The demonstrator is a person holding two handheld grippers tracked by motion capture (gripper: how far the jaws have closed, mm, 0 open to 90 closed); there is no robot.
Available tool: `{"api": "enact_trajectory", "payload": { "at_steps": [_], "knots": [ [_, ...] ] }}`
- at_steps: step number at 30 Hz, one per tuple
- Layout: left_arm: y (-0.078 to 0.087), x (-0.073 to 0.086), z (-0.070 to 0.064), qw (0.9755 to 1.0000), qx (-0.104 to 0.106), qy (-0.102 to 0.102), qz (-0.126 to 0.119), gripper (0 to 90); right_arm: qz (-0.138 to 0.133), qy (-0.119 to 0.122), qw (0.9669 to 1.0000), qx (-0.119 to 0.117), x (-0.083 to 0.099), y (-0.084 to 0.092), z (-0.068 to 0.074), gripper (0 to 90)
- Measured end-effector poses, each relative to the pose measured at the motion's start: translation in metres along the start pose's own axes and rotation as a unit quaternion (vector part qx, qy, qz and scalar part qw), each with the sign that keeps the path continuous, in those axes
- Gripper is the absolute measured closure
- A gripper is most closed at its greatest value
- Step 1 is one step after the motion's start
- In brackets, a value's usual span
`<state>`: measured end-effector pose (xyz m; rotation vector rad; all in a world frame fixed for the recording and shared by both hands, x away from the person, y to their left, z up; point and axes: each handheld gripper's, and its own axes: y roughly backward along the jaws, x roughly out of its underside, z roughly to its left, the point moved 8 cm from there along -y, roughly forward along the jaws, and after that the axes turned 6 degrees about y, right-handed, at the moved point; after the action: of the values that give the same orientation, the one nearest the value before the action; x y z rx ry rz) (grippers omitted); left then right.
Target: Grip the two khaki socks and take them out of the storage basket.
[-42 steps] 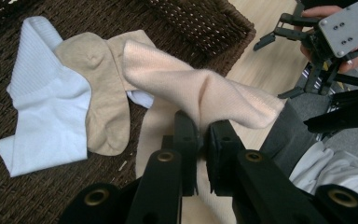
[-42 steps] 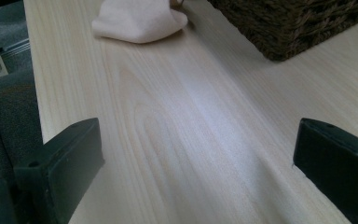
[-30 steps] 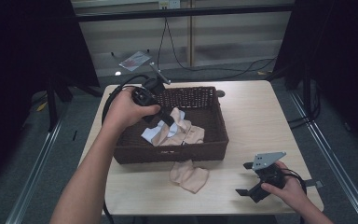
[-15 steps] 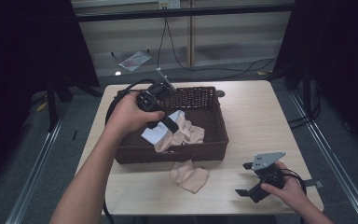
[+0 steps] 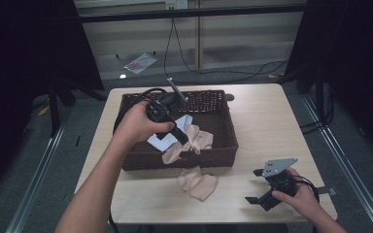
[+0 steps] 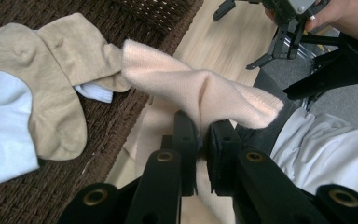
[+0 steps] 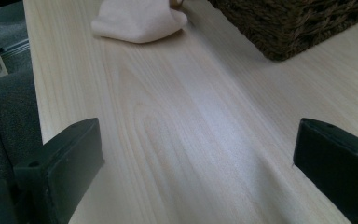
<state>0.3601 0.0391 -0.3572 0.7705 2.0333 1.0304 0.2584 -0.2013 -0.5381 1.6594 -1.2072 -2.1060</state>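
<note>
Nearest, the right gripper (image 5: 262, 190) is held low over the pale wooden table (image 5: 267, 121) with its jaws spread wide and nothing between them. A pale peach sock (image 5: 197, 183) lies just in front of the dark woven wicker basket (image 5: 226, 141). Over the basket's near wall, a second peach sock (image 6: 200, 91) is pinched by the left gripper (image 6: 203, 140). Beige socks (image 6: 46, 70) and white cloth (image 6: 2, 135) lie inside.
</note>
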Motion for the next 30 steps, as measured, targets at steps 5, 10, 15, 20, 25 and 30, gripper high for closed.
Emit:
{"api": "enact_trajectory", "payload": {
  "at_steps": [5, 10, 15, 20, 25, 30],
  "knots": [
    [-0.008, 0.001, -0.002, 0.9999, 0.005, -0.002, 0.009, 83.1, 0.000, -0.002, 1.0000, 0.001, 0.000, 0.000, 0.000, 0.9],
    [-0.015, 0.002, -0.001, 0.9999, -0.002, -0.007, 0.010, 82.3, 0.000, 0.001, 1.0000, 0.001, 0.000, 0.001, -0.001, 0.9],
    [-0.023, 0.004, -0.001, 0.9998, -0.002, -0.010, 0.018, 82.0, -0.001, 0.000, 1.0000, 0.000, 0.000, 0.001, -0.001, 0.9],
    [-0.031, 0.007, -0.006, 0.9996, 0.004, -0.010, 0.024, 82.0, -0.002, 0.000, 1.0000, 0.000, 0.000, 0.001, -0.001, 0.9],
    [-0.040, 0.009, -0.007, 0.9995, 0.002, -0.018, 0.026, 82.0, 0.000, 0.001, 1.0000, 0.000, 0.000, 0.001, -0.001, 0.9],
    [-0.050, 0.013, -0.009, 0.9993, -0.001, -0.020, 0.030, 82.0, 0.001, 0.001, 1.0000, 0.003, 0.001, 0.001, 0.000, 0.9]
  ]
}}
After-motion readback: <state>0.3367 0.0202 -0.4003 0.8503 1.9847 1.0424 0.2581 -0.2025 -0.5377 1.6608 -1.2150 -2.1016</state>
